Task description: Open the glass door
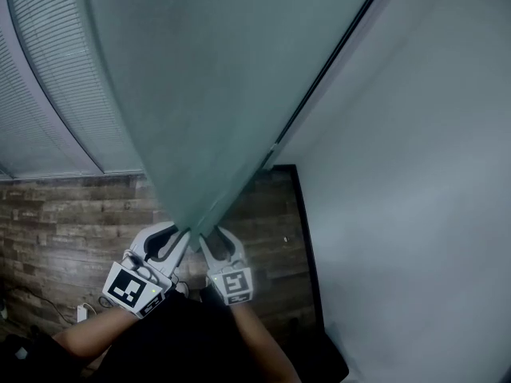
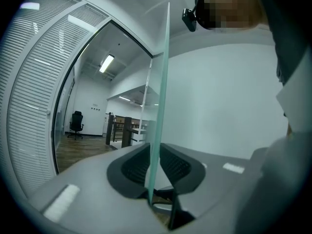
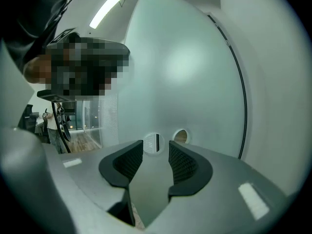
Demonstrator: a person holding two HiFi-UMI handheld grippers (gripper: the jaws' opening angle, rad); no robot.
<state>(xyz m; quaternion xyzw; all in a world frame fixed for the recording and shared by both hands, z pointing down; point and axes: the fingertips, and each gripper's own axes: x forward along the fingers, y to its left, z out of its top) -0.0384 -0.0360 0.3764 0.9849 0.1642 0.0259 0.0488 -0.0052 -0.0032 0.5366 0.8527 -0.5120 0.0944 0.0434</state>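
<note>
Glass door (image 1: pixel 223 94): ajar, edge clamped in left gripper (image 1: pixel 172 238) at 7 o'clock; right gripper (image 1: pixel 217 238) wide, empty; wider swing probably remaining

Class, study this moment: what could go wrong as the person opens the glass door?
The left gripper clamps only the thin edge of the glass door; smooth glass may slip free. The right gripper stands open with nothing between its jaws, so one grip likely bears the whole pull.

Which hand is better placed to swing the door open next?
Left, likely. The left gripper has its fingers on the door edge, ready to pull; the right gripper is open and empty, facing the door.
</note>
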